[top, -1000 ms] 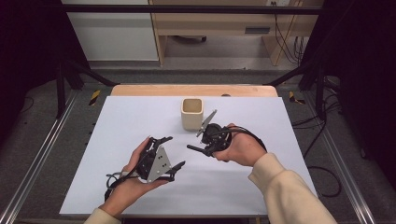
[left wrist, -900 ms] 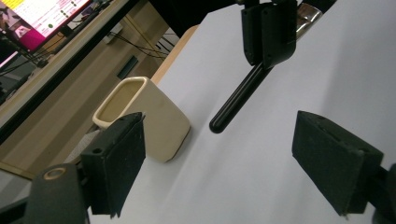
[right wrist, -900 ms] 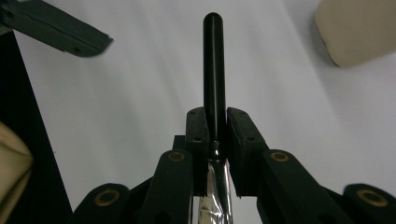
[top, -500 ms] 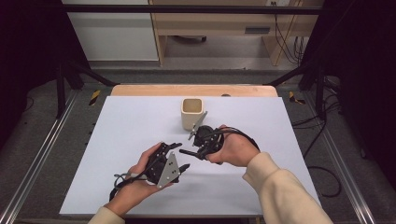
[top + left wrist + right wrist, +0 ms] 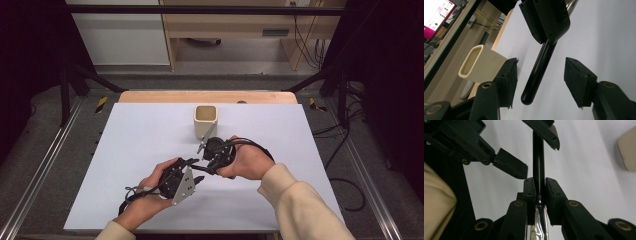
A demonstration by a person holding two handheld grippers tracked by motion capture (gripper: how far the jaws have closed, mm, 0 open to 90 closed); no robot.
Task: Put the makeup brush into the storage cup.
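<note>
left gripper view shows a handover in hand: the right gripper (image 5: 539, 188) is clamped on a utensil (image 5: 539, 71) where black handle meets metal, holding it in the air near the cup (image 5: 205, 120). the left gripper (image 5: 540, 81), half open, has just been closing with the handle between its pads, not yet touching. next, i judge, left must pinch the handle before right lets go.

High camera overlooks table (image 5: 125, 150); gripper cameras close, facing each other.
</note>
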